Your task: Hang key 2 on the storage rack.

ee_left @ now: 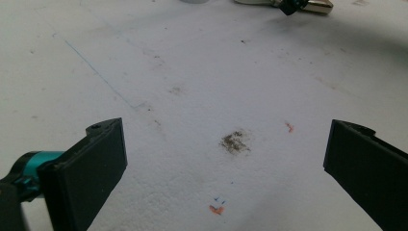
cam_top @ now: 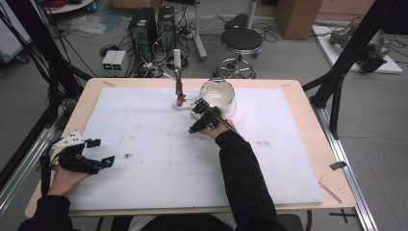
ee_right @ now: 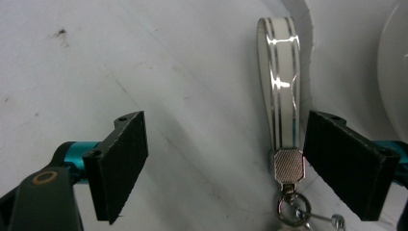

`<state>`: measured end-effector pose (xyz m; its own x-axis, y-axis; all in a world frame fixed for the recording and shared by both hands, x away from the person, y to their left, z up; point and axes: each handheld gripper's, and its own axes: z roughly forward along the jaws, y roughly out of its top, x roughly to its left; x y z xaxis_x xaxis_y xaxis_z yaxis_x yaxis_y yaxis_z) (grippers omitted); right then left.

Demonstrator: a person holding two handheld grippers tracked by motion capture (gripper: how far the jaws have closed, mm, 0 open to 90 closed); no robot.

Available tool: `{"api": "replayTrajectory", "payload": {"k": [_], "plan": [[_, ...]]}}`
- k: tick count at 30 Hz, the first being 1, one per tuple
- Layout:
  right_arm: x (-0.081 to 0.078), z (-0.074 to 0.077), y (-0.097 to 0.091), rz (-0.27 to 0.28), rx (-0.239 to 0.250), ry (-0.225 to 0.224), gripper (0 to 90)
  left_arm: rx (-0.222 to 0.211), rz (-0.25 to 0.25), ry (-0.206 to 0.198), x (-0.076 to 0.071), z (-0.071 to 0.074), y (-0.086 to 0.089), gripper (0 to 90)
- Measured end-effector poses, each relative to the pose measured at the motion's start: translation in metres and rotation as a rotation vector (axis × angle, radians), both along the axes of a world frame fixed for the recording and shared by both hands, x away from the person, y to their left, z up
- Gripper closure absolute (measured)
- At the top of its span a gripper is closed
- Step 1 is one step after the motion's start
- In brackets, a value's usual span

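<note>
Close beside the white bowl (ee_right: 397, 72), the right tongs (ee_right: 226, 159) gape, empty, around the key strap (ee_right: 280, 82).

one keychain (ee_right: 279, 96), one bowl (cam_top: 218, 94)

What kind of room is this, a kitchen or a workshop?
Most likely a lab or workshop. Computer towers and tangled cables sit on the floor beyond the table, dark metal frame struts stand around it, and a person's hand holds a black gripper over it.

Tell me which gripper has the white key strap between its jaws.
The right gripper, beside the white bowl: the strap lies between its open jaws. The left gripper has bare table.
</note>
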<state>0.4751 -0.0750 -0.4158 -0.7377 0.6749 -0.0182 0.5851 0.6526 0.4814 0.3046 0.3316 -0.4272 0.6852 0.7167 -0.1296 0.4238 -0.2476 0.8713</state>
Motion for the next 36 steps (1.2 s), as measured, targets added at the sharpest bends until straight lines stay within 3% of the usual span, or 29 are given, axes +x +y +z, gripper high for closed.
{"api": "replayTrajectory", "payload": {"k": [7,14,23,25,36], "plan": [[0.0047,-0.0066,-0.0004,-0.031,-0.028,-0.006,19.9,-0.004,0.0,-0.001,0.0,0.0001,0.0002,1.7],[0.0047,-0.0098,0.0032,-0.023,-0.051,-0.031,25.6,0.0,-0.002,-0.001,0.0,0.0,-0.0003,1.7],[0.0075,-0.01,-0.0012,-0.031,0.006,0.026,34.3,0.0,-0.003,0.001,0.0003,-0.0003,-0.0006,1.7],[0.0066,-0.0089,-0.0017,-0.011,0.009,0.027,41.9,0.001,-0.004,0.001,0.0005,-0.0004,-0.0005,1.7],[0.0052,-0.0065,-0.0027,0.003,0.01,0.026,65.9,0.003,-0.006,0.002,0.0004,-0.0005,-0.0012,1.7]]}}
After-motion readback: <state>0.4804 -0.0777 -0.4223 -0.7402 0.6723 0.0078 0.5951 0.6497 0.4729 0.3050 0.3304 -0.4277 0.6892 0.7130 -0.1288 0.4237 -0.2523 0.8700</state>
